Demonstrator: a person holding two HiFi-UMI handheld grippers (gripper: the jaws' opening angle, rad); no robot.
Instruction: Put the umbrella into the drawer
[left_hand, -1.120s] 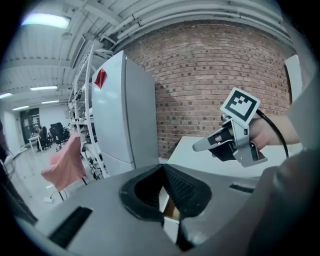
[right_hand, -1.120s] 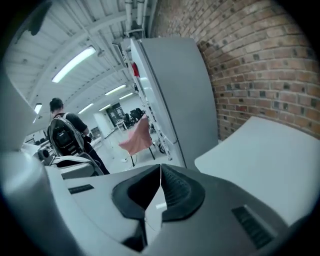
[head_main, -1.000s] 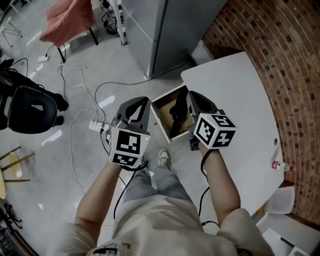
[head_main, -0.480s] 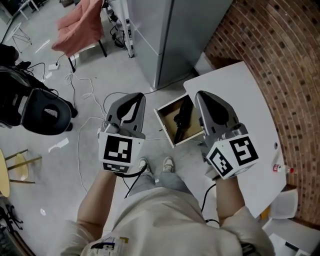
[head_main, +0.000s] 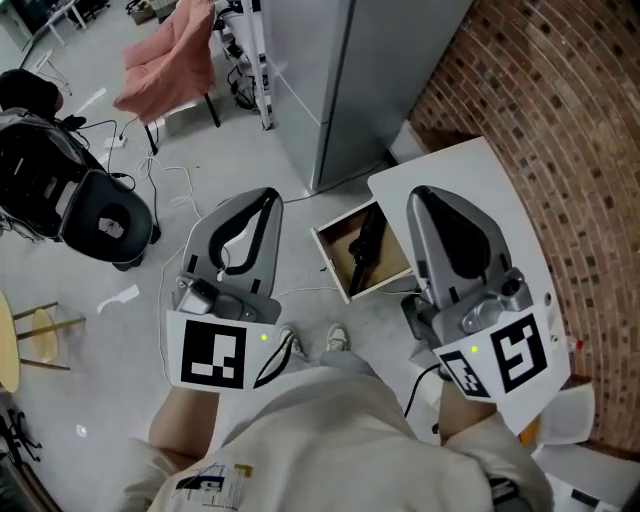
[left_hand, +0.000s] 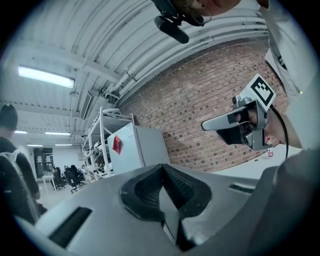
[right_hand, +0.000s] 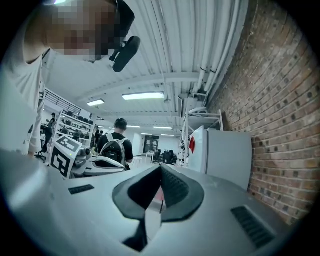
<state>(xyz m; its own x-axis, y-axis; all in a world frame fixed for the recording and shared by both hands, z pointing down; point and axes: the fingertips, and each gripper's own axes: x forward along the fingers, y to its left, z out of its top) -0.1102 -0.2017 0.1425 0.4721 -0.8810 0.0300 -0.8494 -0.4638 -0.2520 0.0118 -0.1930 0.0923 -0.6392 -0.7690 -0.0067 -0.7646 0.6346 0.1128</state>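
Black folded umbrella (head_main: 362, 243) lies inside the pale wooden drawer (head_main: 333, 262), which stands pulled out from under the white tabletop (head_main: 470, 185) at my twelve o'clock. By my reading the main job is done! My left gripper (head_main: 265, 197) hangs at the drawer's nine o'clock, jaws pressed together with nothing between them. My right gripper (head_main: 420, 197) sits at its three o'clock, over the table edge, jaws likewise closed and empty. Both are raised well apart from the drawer. What's left, I judge, is little: perhaps pushing the drawer shut, though the task doesn't ask for that.
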